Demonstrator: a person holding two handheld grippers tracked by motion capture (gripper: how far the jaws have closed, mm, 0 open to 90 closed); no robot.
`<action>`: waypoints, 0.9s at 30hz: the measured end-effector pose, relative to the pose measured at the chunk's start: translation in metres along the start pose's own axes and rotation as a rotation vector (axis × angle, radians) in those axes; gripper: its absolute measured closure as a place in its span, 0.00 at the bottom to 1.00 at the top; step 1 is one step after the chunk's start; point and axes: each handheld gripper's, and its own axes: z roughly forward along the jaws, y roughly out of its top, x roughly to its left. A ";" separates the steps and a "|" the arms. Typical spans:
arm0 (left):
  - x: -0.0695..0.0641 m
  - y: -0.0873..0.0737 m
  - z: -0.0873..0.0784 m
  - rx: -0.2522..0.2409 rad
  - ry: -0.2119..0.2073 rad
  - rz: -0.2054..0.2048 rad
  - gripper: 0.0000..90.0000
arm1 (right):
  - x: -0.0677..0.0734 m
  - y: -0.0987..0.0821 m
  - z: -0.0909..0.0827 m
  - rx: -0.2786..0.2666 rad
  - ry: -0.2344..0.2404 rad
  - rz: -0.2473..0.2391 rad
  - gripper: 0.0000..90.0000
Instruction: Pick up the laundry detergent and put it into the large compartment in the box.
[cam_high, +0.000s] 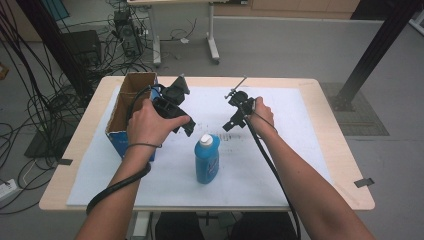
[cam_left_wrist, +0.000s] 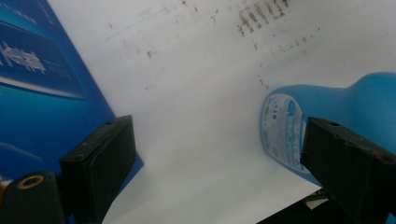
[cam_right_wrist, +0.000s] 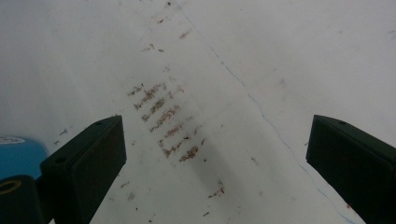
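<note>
A blue bottle (cam_high: 206, 160) with a white cap stands upright on the white sheet (cam_high: 290, 150) near the table's middle. My left gripper (cam_high: 188, 127) hovers just up and left of it, beside an open cardboard box (cam_high: 117, 142) with a blue side. Its own view has the jaws wide open (cam_left_wrist: 219, 130) over bare sheet, with the box (cam_left_wrist: 42, 93) to the left and the bottle (cam_left_wrist: 327, 102) partly behind the right jaw. My right gripper (cam_high: 228, 125) is held up and right of the bottle. It is open (cam_right_wrist: 215, 126) over brown smudges (cam_right_wrist: 168, 121), with nothing between its fingers.
The wooden table (cam_high: 330, 100) shows as a rim around the sheet. Cables trail from both grippers toward the near edge. On the floor behind are tangled cables (cam_high: 115, 45), a desk's legs (cam_high: 212, 45) and a black post (cam_high: 370, 55) at the right.
</note>
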 end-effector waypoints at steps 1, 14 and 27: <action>-0.001 0.001 -0.004 -0.009 0.001 0.003 0.12 | 0.000 0.000 0.000 0.002 0.000 -0.001 0.05; -0.018 0.002 -0.049 -0.049 0.005 0.027 0.12 | 0.002 0.001 -0.001 -0.001 0.003 -0.005 0.05; -0.040 0.000 -0.071 -0.073 -0.052 0.071 0.11 | 0.002 -0.001 -0.005 -0.008 0.002 -0.002 0.05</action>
